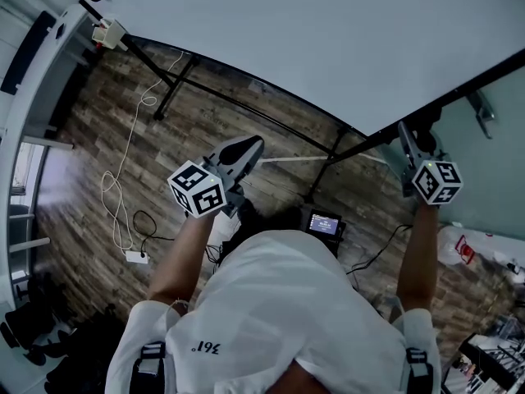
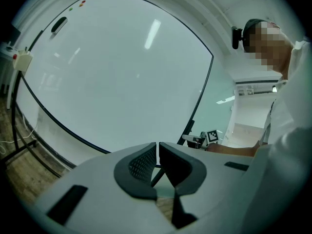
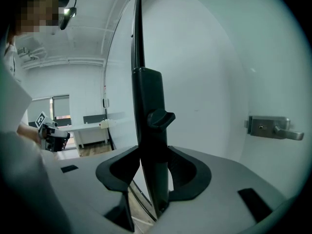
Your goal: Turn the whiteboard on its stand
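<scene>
Whiteboard on its stand, directly ahead of the person and filling the upper head view, where the picture's edge cuts off its top. One board, plain white and unmarked, with a thin dark frame. The right gripper view shows it edge-on only, so its face cannot be seen there. The left gripper view shows the full face, bearing one dark eraser and two small dots (one red, one green) near the upper left corner. The person's body hides part of the stand's base.

Two grippers. The right gripper clamps the stand's black upright post at the board's side edge, just below one knob. The left gripper has its jaws drawn together, empty, apart from the board.

One white cable trails over the wooden floor.
</scene>
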### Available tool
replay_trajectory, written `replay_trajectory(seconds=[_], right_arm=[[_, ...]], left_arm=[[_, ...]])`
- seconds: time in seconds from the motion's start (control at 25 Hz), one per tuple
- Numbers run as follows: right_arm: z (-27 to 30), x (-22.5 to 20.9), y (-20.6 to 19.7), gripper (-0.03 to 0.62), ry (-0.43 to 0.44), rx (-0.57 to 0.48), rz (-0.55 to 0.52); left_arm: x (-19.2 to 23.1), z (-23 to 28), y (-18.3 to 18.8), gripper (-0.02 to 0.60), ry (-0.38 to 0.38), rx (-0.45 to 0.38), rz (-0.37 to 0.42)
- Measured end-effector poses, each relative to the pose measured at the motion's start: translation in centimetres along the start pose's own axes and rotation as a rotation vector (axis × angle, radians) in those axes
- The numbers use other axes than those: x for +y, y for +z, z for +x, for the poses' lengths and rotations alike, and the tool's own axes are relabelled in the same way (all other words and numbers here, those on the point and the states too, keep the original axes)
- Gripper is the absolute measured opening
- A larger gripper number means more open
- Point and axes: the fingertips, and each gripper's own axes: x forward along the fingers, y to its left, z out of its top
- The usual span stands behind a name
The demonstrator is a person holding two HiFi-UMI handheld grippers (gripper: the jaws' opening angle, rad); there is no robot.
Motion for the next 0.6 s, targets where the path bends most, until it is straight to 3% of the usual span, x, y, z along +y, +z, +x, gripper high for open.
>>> replay_trajectory(seconds=[0.6], right_arm=[[0.0,-0.3,-0.6,0.186,0.017,-0.016,0.012]], left_arm=[[-3.0,2.3,-1.7,0.008,-0.006,0.010,0.015]])
